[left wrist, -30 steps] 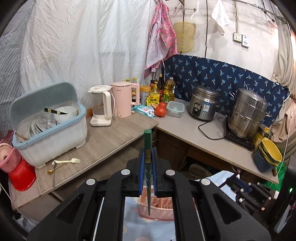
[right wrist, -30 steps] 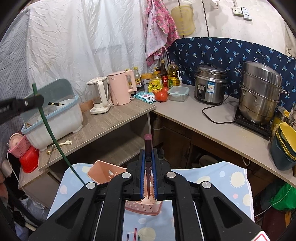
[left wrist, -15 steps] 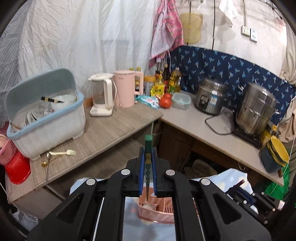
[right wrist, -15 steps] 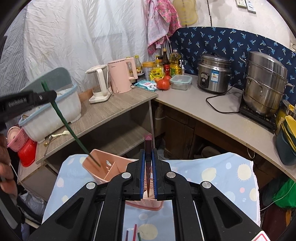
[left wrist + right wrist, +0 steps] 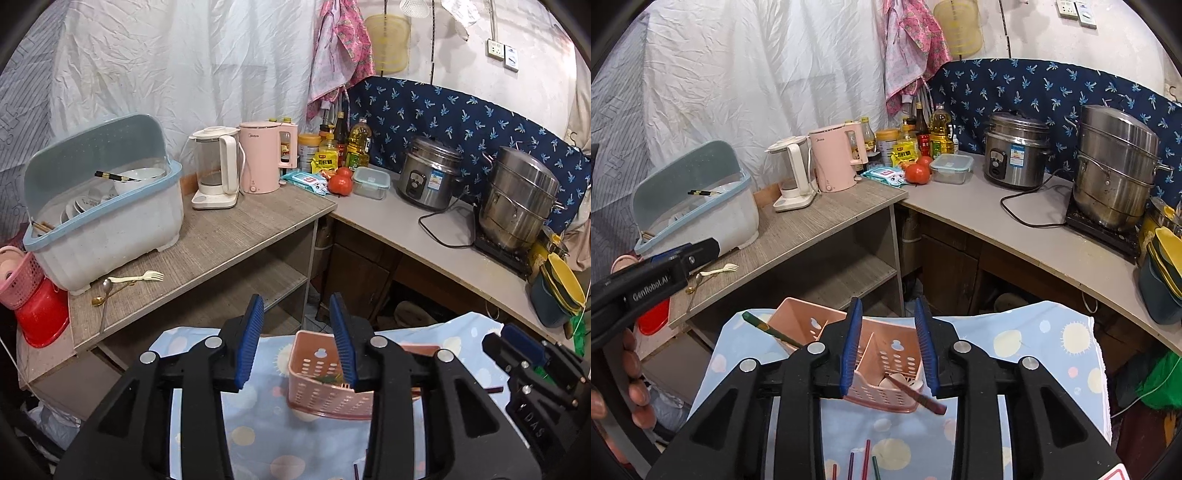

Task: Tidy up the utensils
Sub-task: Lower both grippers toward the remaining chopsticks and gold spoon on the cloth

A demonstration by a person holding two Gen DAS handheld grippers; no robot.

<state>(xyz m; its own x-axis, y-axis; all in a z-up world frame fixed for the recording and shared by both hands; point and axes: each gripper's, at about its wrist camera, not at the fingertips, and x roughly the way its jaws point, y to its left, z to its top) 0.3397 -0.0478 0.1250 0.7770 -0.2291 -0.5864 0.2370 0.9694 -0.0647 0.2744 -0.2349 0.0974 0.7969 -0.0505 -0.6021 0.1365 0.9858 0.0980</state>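
Observation:
A pink slotted utensil basket [image 5: 798, 314] [image 5: 317, 395] stands on the blue dotted cloth. My left gripper [image 5: 297, 343] hangs just above it; its jaws are opening with nothing between the blue pads. A green chopstick [image 5: 764, 325] leans in the basket's left compartment, its end poking over the rim. My right gripper [image 5: 888, 349] is also opening over the basket's near side, with nothing held. A dark red chopstick [image 5: 919, 397] lies in the basket below it, sticking out over the front wall. Each gripper also shows in the other's view: left gripper [image 5: 698, 254], right gripper [image 5: 506, 338].
Several loose chopsticks [image 5: 864, 458] lie on the cloth [image 5: 1015, 332] near me. A wooden counter [image 5: 229, 236] behind holds a dish box [image 5: 107, 221], two kettles, a fork and spoons [image 5: 122, 280]. A rice cooker [image 5: 430, 177] and steamer pot [image 5: 517, 206] stand at the right. A person's hand [image 5: 631, 369] shows at the left.
Both grippers went from shut to open. The green chopstick left my left gripper and the dark red one left my right gripper; both now rest in the basket. The left gripper sank lower.

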